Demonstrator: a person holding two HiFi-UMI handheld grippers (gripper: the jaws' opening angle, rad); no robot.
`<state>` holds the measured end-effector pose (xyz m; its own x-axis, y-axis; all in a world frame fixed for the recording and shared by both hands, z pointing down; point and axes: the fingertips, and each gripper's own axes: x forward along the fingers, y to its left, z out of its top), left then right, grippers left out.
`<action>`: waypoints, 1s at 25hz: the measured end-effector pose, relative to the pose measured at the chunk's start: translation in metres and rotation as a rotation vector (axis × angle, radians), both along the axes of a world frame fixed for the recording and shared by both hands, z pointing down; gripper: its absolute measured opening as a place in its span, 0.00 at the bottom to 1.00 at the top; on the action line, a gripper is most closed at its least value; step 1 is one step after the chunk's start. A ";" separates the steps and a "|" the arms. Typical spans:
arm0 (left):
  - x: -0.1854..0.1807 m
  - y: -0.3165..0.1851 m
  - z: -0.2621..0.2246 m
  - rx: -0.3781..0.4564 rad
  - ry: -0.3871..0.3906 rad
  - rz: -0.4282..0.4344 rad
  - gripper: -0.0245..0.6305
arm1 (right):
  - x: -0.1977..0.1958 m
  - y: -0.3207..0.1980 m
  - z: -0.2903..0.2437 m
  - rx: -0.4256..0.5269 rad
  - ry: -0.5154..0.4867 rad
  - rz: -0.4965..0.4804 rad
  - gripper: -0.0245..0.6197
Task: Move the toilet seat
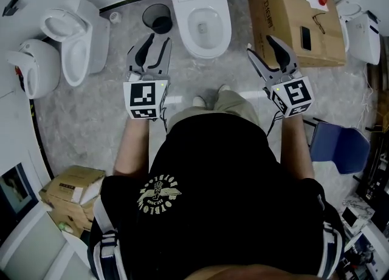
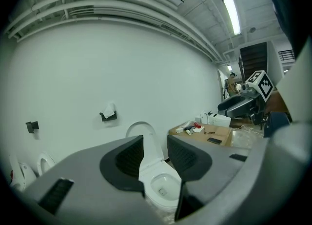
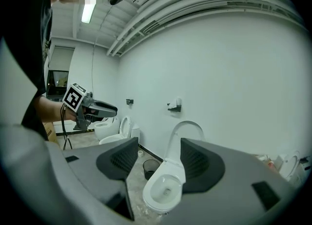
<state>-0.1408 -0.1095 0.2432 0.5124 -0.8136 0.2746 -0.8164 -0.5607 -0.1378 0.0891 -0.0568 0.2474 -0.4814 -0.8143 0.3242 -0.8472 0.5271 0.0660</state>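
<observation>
A white toilet stands against the curved wall straight ahead, bowl open. Its raised lid leans back toward the wall, and I cannot tell whether the seat ring is up with it. My left gripper hovers short of the bowl on its left side, open and empty. My right gripper is held short of the bowl's right side, also open and empty. In the left gripper view the toilet shows between and below my jaws. The right gripper view frames the bowl the same way. Neither gripper touches the toilet.
A black waste bin sits just left of the toilet. Two more white toilets stand further left. A large cardboard box with small items on top is at the right. A blue chair and cardboard boxes lie behind me.
</observation>
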 end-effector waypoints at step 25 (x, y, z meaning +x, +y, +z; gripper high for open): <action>0.030 -0.066 0.124 -0.145 -0.063 -0.021 0.29 | 0.034 -0.079 0.123 -0.184 -0.047 -0.028 0.45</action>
<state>-0.1111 -0.1759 0.3673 0.4733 -0.7738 0.4210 -0.8207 -0.5610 -0.1086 0.1231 -0.1353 0.3705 -0.5209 -0.7298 0.4427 -0.8322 0.5497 -0.0728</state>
